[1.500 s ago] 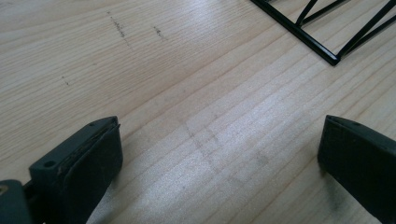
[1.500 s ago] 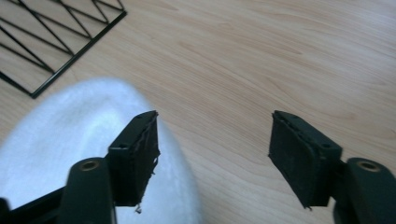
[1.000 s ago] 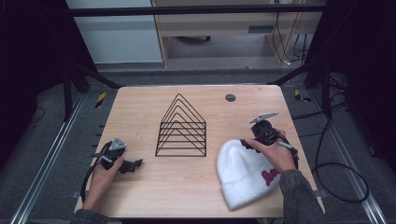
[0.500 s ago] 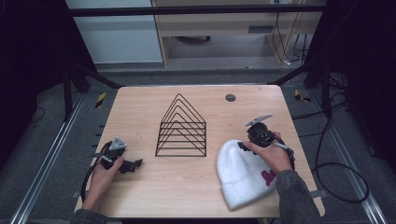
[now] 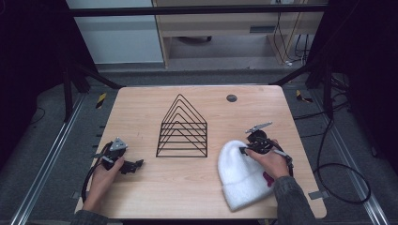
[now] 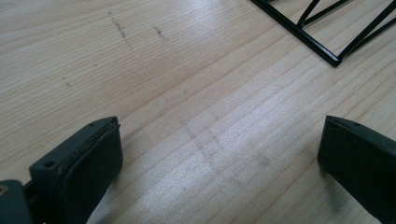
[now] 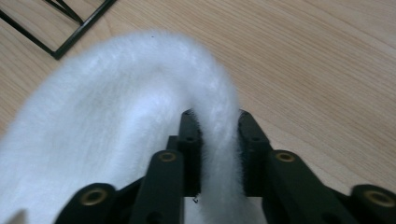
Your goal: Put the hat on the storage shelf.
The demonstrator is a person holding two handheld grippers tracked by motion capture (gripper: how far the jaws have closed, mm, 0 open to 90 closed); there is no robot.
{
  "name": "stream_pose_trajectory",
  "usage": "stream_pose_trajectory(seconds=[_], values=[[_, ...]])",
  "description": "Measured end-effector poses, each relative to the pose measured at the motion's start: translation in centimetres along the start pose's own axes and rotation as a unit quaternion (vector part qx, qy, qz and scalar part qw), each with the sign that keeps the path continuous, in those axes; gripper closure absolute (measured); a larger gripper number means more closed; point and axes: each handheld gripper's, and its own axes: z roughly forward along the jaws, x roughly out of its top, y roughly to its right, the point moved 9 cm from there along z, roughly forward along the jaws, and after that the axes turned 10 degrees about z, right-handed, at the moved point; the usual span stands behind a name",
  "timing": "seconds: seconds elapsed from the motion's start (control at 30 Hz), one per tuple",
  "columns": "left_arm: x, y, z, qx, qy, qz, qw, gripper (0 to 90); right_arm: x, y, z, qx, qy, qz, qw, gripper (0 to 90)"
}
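A fluffy white beanie [image 5: 239,176] lies at the front right of the wooden table [image 5: 141,112]. My right gripper [image 5: 245,151] is shut on its top edge, and in the right gripper view a fold of the white beanie [image 7: 140,107] is pinched between the two black jaws of that gripper [image 7: 217,135]. My left gripper [image 5: 136,164] rests low on the table at the front left. Its jaws stand wide apart over bare wood in the left gripper view [image 6: 219,154], holding nothing.
A black wire rack [image 5: 182,129] shaped like nested triangles stands in the table's middle; its corner [image 6: 322,37] shows ahead of the left gripper. A small dark round disc [image 5: 231,98] lies at the back right. Cables trail off the table's right side.
My right gripper has shifted slightly left and forward along the beanie's top edge, staying on it. The left gripper has not moved.
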Motion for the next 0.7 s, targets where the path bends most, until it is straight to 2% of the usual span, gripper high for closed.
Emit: stream_pose_trajectory(seconds=[0.17, 0.27, 0.33, 0.4, 0.47, 0.57, 0.7], values=[[0.2, 0.0, -0.1, 0.006, 0.0, 0.002, 1.0, 1.1, 0.1, -0.4, -1.2, 0.007, 0.027, 0.005, 0.9996, 81.7], [0.5, 0.0, -0.4, 0.027, -0.003, 0.011, 0.9996, 4.2, 0.3, -0.7, -2.5, 0.005, 0.056, -0.006, 0.9984, 82.0], [0.7, -0.1, -0.7, 0.036, 0.001, 0.002, 0.9994, 4.5, 0.4, -1.0, -3.6, 0.003, 0.075, -0.011, 0.9971, 82.1], [0.9, -0.2, -1.2, 0.046, 0.001, 0.003, 0.9989, 4.9, 0.4, -1.5, -4.9, 0.001, 0.094, -0.018, 0.9954, 82.1], [1.2, -0.4, -1.6, 0.056, 0.013, 0.001, 0.9983, 5.0, 0.5, -1.8, -6.1, -0.002, 0.114, -0.024, 0.9933, 82.1], [2.0, -0.3, -2.4, 0.055, 0.041, -0.008, 0.9976, 5.2, 0.6, -2.1, -7.6, -0.006, 0.136, -0.03, 0.9902, 82.2], [3.4, -0.1, -3.9, 0.064, 0.06, -0.01, 0.9961, 5.1, 1.0, -2.8, -10.2, -0.003, 0.171, -0.025, 0.9849, 82.5]])
